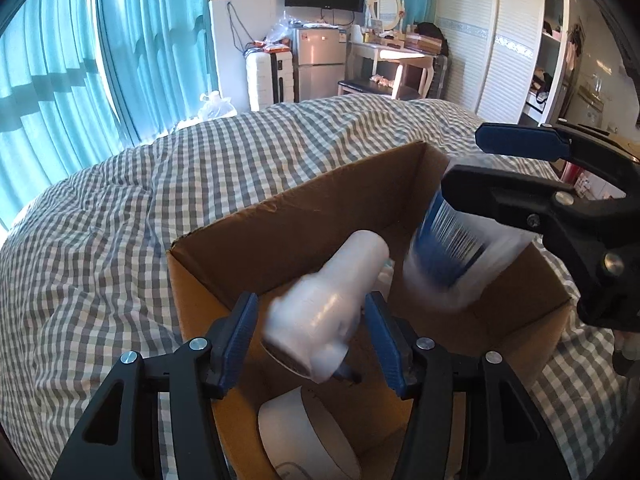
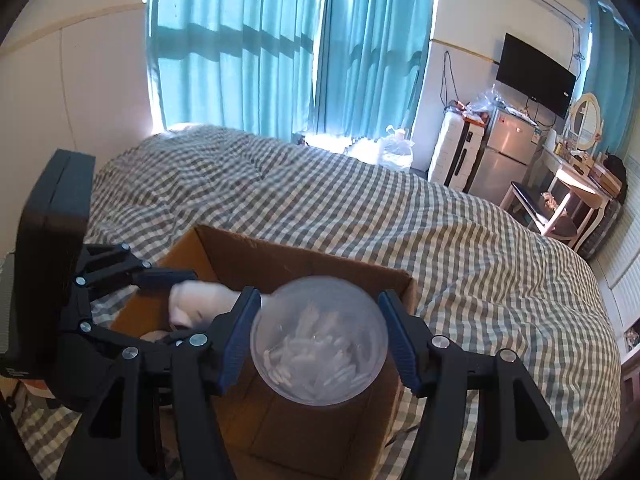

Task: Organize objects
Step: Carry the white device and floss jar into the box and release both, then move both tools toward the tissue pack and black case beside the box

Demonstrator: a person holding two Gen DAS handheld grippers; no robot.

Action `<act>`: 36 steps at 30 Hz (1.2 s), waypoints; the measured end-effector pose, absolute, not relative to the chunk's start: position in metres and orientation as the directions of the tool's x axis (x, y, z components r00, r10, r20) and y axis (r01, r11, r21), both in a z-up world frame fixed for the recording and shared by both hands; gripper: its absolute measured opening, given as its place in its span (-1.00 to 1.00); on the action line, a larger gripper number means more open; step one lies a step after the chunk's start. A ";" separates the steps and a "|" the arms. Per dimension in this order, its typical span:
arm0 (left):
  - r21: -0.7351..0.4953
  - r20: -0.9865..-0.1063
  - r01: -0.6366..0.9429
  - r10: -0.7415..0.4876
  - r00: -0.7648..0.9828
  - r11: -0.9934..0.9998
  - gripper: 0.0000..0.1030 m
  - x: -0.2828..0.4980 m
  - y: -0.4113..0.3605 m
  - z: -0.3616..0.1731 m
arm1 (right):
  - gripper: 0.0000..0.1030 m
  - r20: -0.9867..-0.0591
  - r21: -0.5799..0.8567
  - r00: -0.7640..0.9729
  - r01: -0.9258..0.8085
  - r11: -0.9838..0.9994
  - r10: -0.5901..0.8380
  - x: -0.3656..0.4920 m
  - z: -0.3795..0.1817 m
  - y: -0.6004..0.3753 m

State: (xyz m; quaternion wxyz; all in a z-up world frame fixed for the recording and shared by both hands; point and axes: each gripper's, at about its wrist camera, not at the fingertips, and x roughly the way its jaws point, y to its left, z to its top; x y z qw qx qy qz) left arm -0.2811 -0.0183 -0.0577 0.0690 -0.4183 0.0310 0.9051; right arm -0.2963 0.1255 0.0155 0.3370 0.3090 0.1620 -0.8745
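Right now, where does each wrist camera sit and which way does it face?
Left wrist: on the left gripper, looking down into the cardboard box on the checkered bed; white bottle between its fingers, right gripper entering.
Right wrist: on the right gripper, above the box, facing the curtains; clear jar between its fingers, left gripper visible.
Shared: box, bed, both grippers.

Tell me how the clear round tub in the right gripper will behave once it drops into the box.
The clear tub looks like light, rigid plastic, so probably not fragile. Round-walled, it may roll if it lands sideways in the cardboard box. The loose white pieces inside would likely shift.
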 end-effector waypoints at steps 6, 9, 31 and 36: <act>-0.014 -0.746 -0.140 0.104 -0.658 -0.990 0.58 -0.267 -0.021 -0.036 | 0.24 -0.615 -0.066 -0.614 0.666 -0.743 -0.495 -0.281 0.039 0.138; -0.012 -0.740 -0.119 0.089 -0.667 -0.993 0.59 -0.257 -0.025 -0.024 | 0.24 -0.601 -0.063 -0.627 0.655 -0.753 -0.495 -0.270 0.052 0.146; -0.034 -0.635 0.024 0.003 -0.772 -0.999 0.90 -0.130 -0.051 0.048 | 0.71 -0.514 -0.053 -0.682 0.631 -0.774 -0.520 -0.139 0.100 0.206; -0.027 -0.642 0.056 -0.026 -0.767 -0.998 0.92 -0.113 -0.046 0.037 | 0.81 -0.507 -0.058 -0.686 0.632 -0.773 -0.523 -0.122 0.094 0.213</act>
